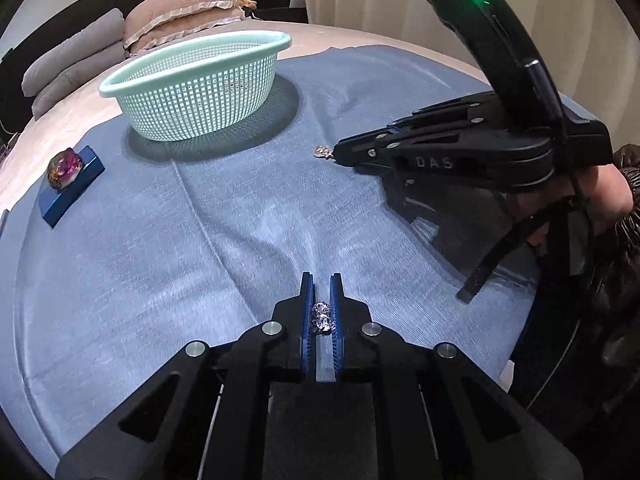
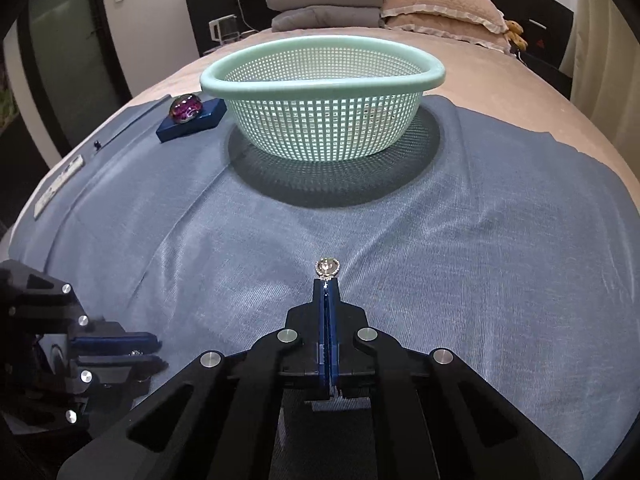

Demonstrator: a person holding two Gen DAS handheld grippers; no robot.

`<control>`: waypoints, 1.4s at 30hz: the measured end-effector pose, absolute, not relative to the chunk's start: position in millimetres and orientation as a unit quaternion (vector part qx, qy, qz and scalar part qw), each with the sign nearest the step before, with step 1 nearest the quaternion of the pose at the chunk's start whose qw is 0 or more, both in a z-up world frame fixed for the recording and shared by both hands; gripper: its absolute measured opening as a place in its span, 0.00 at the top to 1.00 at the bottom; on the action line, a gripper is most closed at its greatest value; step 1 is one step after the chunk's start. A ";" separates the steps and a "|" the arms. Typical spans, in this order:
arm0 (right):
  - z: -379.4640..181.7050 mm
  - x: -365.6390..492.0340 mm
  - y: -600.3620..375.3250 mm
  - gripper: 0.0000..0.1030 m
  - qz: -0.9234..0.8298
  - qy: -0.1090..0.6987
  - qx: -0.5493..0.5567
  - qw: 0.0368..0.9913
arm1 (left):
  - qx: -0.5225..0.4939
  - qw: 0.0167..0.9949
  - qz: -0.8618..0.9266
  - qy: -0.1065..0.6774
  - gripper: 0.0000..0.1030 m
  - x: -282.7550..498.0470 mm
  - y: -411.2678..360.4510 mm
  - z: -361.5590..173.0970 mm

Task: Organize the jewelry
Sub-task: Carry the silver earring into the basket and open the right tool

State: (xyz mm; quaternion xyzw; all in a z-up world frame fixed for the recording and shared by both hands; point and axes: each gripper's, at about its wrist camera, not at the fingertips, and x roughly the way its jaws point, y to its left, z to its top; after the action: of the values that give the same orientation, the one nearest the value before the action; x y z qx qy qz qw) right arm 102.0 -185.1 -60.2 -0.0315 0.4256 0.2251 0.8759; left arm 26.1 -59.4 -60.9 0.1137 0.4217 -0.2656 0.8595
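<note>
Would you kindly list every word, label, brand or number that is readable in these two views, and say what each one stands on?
"DAS": raised letters on the black side of the right gripper, seen in the left wrist view.
White strip label at the edge of the blue cloth, right wrist view: it bears marks, too small and blurred to read.
Mint basket and blue box: no text shows.

Cloth: you see a blue cloth [image 2: 440,240] spread over the bed [image 2: 500,92].
Pillows: grey pillows [image 2: 326,0] stacked beside pink frilled pillows [image 2: 440,10] at the headboard.
Curtain: cream curtain [image 1: 400,0] behind.
</note>
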 end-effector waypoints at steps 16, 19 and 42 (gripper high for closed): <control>15.8 84.6 -204.3 0.98 0.250 0.383 -0.022 0.889 | 0.110 0.882 -0.201 0.413 0.92 49.7 -5.4 -9.9; 39.4 89.1 -208.6 0.98 0.245 0.362 -0.029 0.899 | 0.118 0.889 -0.190 0.399 0.92 64.9 3.0 9.3; 71.1 218.6 -170.5 0.98 0.285 0.332 -0.066 0.897 | 0.137 0.890 -0.212 0.380 0.91 221.5 -15.6 57.9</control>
State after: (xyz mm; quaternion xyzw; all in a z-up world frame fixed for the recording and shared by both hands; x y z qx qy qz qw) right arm 218.6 -170.5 71.1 -0.0657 0.3317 0.2855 0.8968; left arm 221.5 -15.6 57.9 0.1367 0.3803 -0.2118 0.8898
